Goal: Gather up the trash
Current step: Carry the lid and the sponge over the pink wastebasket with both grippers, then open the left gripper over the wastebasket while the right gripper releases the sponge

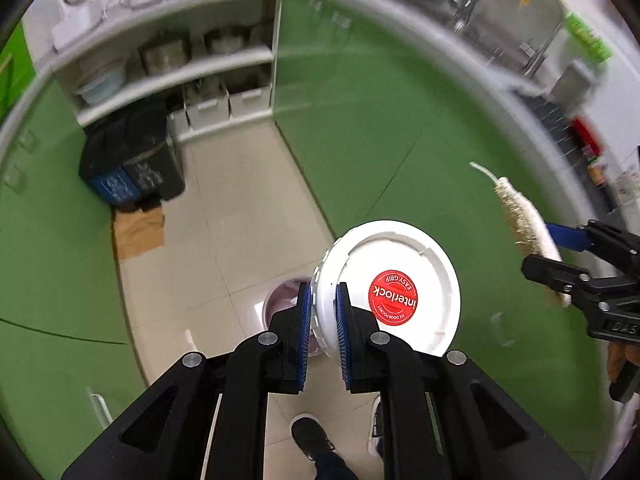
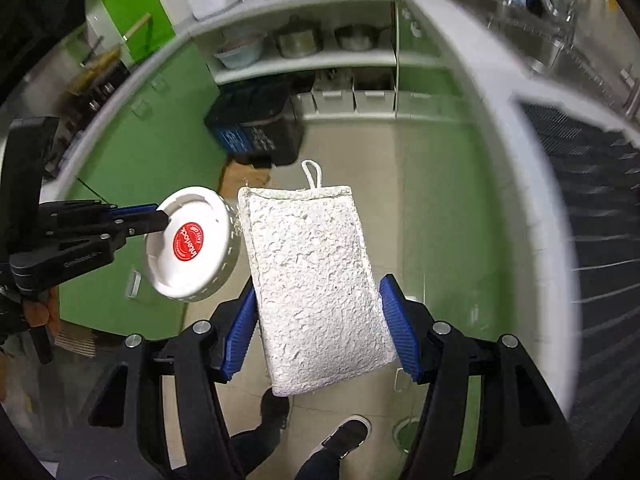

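Note:
My left gripper (image 1: 322,296) is shut on the rim of a white round lid (image 1: 394,288) with a red "interlock" sticker, held above the kitchen floor. The lid also shows in the right wrist view (image 2: 192,244), with the left gripper (image 2: 158,220) clamped on its edge. My right gripper (image 2: 318,292) is shut on a white loofah sponge (image 2: 316,276) with a hanging loop, gripped across its width. The sponge shows edge-on in the left wrist view (image 1: 524,224), held by the right gripper (image 1: 560,248). A black trash bin (image 1: 136,160) with a blue label stands at the far end of the floor (image 2: 256,128).
Green cabinets (image 1: 360,120) line both sides of a narrow tiled aisle (image 1: 224,216). Open shelves (image 2: 312,56) with pots and white boxes stand behind the bin. Brown cardboard (image 1: 138,228) lies by the bin. A round metal bowl (image 1: 282,300) sits on the floor below the lid. My shoes (image 2: 346,436) show below.

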Motion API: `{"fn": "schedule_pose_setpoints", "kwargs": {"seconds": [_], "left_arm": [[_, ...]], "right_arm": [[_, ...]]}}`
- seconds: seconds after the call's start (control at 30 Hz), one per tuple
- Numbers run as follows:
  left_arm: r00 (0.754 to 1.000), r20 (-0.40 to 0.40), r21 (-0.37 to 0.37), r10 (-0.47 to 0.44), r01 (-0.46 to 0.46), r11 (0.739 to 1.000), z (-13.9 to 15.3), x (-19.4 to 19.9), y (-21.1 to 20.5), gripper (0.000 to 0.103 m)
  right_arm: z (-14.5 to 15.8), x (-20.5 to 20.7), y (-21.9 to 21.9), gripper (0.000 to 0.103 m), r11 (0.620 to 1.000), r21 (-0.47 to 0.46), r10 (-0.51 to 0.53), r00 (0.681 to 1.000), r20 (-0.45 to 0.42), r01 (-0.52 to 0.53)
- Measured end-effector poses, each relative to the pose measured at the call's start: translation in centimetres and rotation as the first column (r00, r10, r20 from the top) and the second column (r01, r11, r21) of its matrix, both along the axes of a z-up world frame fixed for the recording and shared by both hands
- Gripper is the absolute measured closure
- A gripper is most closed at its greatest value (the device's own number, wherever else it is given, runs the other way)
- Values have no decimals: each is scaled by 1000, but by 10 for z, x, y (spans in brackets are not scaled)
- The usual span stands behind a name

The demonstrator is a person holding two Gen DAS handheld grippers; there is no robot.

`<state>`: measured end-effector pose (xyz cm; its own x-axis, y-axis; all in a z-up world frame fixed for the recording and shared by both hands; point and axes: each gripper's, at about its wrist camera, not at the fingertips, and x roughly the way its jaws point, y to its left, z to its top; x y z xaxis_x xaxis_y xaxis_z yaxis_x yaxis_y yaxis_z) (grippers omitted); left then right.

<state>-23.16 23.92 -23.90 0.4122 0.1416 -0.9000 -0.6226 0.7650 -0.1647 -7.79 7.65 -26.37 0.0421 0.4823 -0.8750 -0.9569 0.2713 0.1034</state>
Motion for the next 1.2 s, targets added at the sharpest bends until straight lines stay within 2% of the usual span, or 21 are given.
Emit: {"fn": "schedule_pose_setpoints", "kwargs": {"seconds": [0.17,0.23,0.33,0.37,0.4,0.43,0.63,0.97,1.2], "left_arm": [[1000,-19,-51,-4,3,999,-105,5,18,90],[1000,-23,-62,-3,1,998,-131,8,22,90],[1000,-21,-68,9,-10,998,-156,9,28,88],[1000,-17,-70,15,-17,997,-160,9,29,74],[1000,-14,-68,23,-24,997,-164,10,31,30],[1000,-5,-63,31,-31,998,-167,9,33,7],[997,16,-58,71,-70,996,-170,5,38,6],[989,37,-46,140,-138,989,-151,-25,51,6],[980,59,-42,189,-186,982,-147,-55,59,6]], "right_arm": [[-80,4,17,43,1000,-25,-7,1000,-22,7],[-101,6,22,43,999,-33,-7,1000,-26,6],[-128,10,28,43,999,-47,-6,1000,-31,5],[-136,11,30,43,999,-51,-7,999,-31,5],[-141,12,32,43,998,-55,-7,999,-33,5],[-144,13,33,43,998,-56,-7,999,-35,5],[-162,12,46,43,997,-73,14,999,-45,-17],[-182,-6,66,43,992,-93,77,994,-80,-85],[-215,-27,92,42,980,-116,148,982,-115,-161]]}}
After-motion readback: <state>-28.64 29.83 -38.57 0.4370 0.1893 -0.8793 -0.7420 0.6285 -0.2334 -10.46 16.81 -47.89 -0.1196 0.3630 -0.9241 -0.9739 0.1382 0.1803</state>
